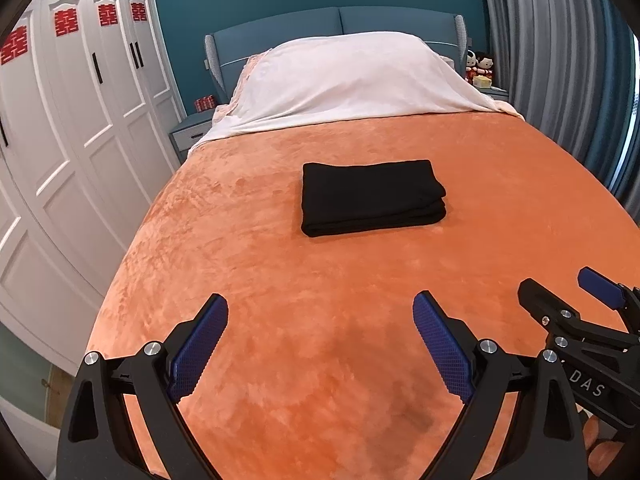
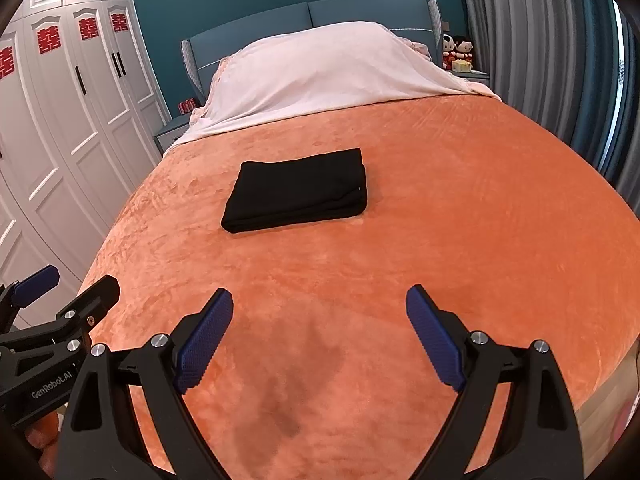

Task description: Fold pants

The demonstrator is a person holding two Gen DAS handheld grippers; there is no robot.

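1. Two grippers hover over the near part of the orange blanket (image 1: 280, 280), side by side and well apart from the pants.
2. Left gripper (image 1: 320, 312): jaws spread wide, nothing between them.
3. Right gripper (image 2: 320, 308): jaws likewise spread, empty.
4. Black pants (image 1: 372, 198) lie folded into a neat rectangle mid-bed, slightly right of centre in the left wrist view.
5. Beyond them, a white cover (image 1: 352, 80) drapes over the far end.

"DAS" stands in white on the black right gripper (image 1: 568, 300); "GenRobot.AI" on the black left gripper (image 2: 66, 284). Red double-happiness signs (image 1: 66, 22) mark the white panelled wardrobe doors (image 1: 80, 120).
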